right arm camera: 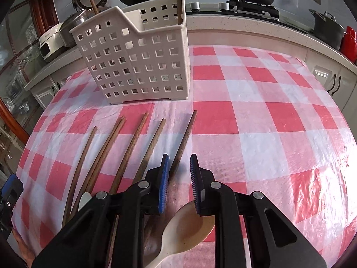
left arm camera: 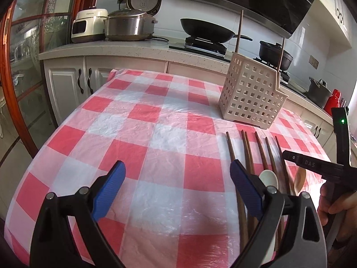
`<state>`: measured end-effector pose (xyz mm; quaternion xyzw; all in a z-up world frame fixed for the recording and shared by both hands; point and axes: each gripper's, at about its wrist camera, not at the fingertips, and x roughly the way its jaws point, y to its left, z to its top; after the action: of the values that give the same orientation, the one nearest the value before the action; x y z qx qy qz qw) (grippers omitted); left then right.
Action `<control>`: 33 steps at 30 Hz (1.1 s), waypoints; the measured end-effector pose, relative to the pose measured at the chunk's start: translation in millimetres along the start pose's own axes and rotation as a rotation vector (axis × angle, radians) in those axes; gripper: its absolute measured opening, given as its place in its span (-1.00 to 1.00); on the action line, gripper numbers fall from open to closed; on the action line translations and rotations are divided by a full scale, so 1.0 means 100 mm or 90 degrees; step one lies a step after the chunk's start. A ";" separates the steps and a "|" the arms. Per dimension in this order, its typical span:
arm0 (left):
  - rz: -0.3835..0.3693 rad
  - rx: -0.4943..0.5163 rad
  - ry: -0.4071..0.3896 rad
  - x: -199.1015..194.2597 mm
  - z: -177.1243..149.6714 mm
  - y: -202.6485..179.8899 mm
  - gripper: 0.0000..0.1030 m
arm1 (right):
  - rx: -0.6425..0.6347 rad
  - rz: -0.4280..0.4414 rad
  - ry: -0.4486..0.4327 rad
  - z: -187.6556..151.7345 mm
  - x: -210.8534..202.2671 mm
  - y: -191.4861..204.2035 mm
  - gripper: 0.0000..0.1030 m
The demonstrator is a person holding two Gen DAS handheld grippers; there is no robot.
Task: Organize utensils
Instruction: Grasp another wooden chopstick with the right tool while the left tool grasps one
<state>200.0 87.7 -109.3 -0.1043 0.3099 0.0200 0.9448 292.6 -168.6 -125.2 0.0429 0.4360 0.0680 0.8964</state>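
Observation:
A white perforated utensil basket (left arm camera: pixel 252 96) (right arm camera: pixel 136 62) stands on the checked table with two brown chopsticks (right arm camera: pixel 178 0) upright in it. Several brown chopsticks (left arm camera: pixel 247 154) (right arm camera: pixel 131 147) lie in a row in front of it. A white ceramic spoon (left arm camera: pixel 268 178) and a wooden spoon (right arm camera: pixel 187 225) (left arm camera: pixel 300 177) lie among them. My left gripper (left arm camera: pixel 177 178) is open and empty, left of the chopsticks. My right gripper (right arm camera: pixel 179 165) is narrowly open above the rightmost chopstick (right arm camera: pixel 184 138), its jaws either side of it, not closed on it.
The red-and-white checked tablecloth (left arm camera: pixel 156 134) covers the table. Behind it runs a kitchen counter (left arm camera: pixel 133 49) with rice cookers, a wok (left arm camera: pixel 207 30) and pots on a stove. The right gripper's body (left arm camera: pixel 323 167) shows at the right of the left wrist view.

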 end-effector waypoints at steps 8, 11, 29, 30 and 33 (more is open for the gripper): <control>-0.002 -0.012 0.010 0.06 -0.04 0.08 0.78 | -0.027 -0.032 0.008 0.04 0.12 0.10 -0.61; -0.001 -0.013 0.013 0.06 -0.06 0.09 0.78 | -0.049 -0.047 0.004 0.03 0.13 0.16 -0.63; -0.015 0.046 0.081 0.39 -0.02 -0.25 0.65 | 0.068 0.113 -0.032 -0.13 -0.20 -0.29 -0.87; -0.021 0.053 0.093 0.45 -0.01 -0.28 0.50 | 0.073 0.120 -0.033 -0.14 -0.21 -0.31 -0.87; -0.036 0.071 0.142 0.64 0.03 -0.39 0.26 | 0.071 0.135 -0.039 -0.15 -0.25 -0.31 -0.87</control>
<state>257.4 48.4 -137.4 -0.0618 0.4110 -0.0356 0.9089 267.6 -202.7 -119.3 0.1404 0.4042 0.1371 0.8934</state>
